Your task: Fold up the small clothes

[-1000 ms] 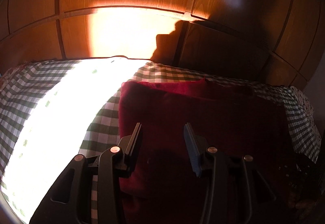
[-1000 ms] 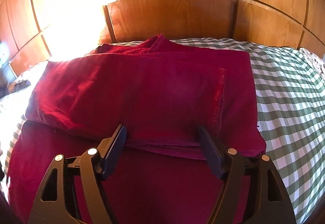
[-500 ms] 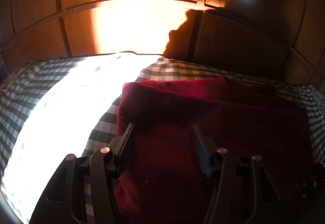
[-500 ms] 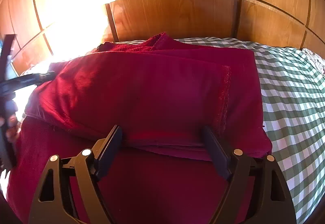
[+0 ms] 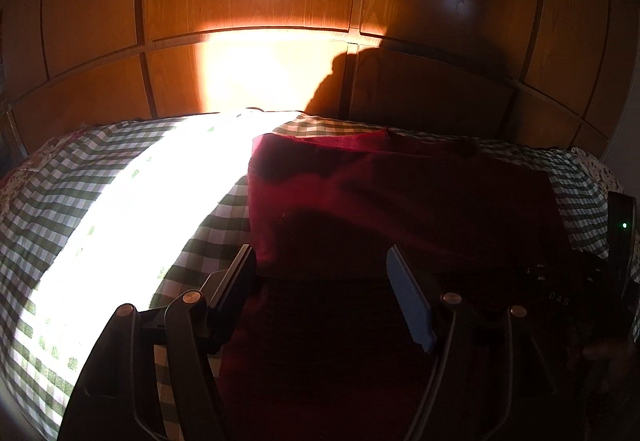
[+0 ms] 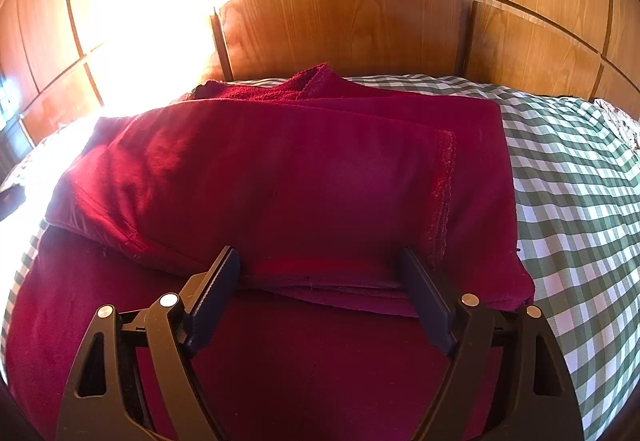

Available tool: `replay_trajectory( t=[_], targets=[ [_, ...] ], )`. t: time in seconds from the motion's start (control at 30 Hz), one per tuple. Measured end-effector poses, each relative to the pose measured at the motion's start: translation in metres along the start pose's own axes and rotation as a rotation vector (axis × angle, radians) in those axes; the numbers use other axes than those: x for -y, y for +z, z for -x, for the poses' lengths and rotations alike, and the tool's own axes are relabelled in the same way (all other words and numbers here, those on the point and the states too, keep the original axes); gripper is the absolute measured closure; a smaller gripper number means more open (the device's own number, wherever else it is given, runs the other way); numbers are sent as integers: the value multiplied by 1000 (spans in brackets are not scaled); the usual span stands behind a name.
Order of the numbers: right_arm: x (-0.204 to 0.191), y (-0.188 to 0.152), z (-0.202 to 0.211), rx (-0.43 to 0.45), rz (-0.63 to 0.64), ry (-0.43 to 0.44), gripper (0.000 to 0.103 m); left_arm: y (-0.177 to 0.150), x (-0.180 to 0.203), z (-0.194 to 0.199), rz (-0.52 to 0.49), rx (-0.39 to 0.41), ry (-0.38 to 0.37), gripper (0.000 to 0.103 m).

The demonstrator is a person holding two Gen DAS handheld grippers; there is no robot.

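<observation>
Both claws hang wide apart, gripping nothing. The red garment lies on the checked bed, one layer doubled over. The right claw brackets the near folded edge, likely lining up a pinch; the left claw hovers over the garment's shadowed left side.

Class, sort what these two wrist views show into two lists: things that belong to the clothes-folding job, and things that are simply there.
Belongs to the job:
- dark red folded fabric garment
- left gripper, open
- right gripper, open

Simply there:
- green and white checked bedcover
- brown panelled wooden headboard
- floral-print fabric at the bed's edge
</observation>
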State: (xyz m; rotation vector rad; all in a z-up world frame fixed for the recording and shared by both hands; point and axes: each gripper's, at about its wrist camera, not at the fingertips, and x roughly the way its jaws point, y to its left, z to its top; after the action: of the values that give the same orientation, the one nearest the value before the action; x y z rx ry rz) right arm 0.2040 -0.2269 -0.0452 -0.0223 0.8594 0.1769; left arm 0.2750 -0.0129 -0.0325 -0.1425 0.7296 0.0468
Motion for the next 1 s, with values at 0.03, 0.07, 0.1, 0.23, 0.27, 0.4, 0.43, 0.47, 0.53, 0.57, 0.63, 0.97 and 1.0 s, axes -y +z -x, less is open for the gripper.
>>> replay_trajectory(
  t=[0.03, 0.07, 0.1, 0.23, 0.27, 0.4, 0.43, 0.47, 0.53, 0.57, 0.63, 0.97, 1.0],
  targets=[
    [0, 0, 0, -1, 2, -2, 21, -5, -1, 4, 1, -3, -1, 35],
    [0, 0, 0, -3, 5, 0, 20, -9, -2, 7, 4, -7, -3, 35],
    [-1, 0, 0, -7, 11, 0, 17, -15, -3, 11, 8, -13, -5, 35],
    [-8, 1, 4, -18, 44, -38, 6, -34, -3, 22, 8, -33, -3, 35],
    [-9, 0, 7, -24, 42, -40, 4, -39, -5, 26, 6, -36, 0, 35],
    [-8, -9, 20, -29, 15, -23, 4, -52, -16, 28, 11, -58, 2, 34],
    [-7, -11, 24, -28, 8, -21, 4, -56, -19, 28, 11, -63, 3, 34],
    [-5, -14, 29, -27, 0, -17, 4, -60, -21, 30, 10, -66, 7, 34],
    [-1, -20, 36, -28, -11, -11, 4, -69, -29, 26, 8, -74, 8, 34],
    [1, -23, 41, -30, -15, -13, 4, -72, -30, 27, 7, -79, 8, 34],
    [6, -29, 47, -33, -21, -17, 4, -80, -32, 31, 7, -87, 12, 34],
    [45, -66, 81, -68, -54, -80, 4, -111, -46, 51, -9, -120, 18, 34],
    [50, -70, 85, -72, -60, -84, 4, -115, -51, 55, -6, -125, 18, 34]
  ],
)
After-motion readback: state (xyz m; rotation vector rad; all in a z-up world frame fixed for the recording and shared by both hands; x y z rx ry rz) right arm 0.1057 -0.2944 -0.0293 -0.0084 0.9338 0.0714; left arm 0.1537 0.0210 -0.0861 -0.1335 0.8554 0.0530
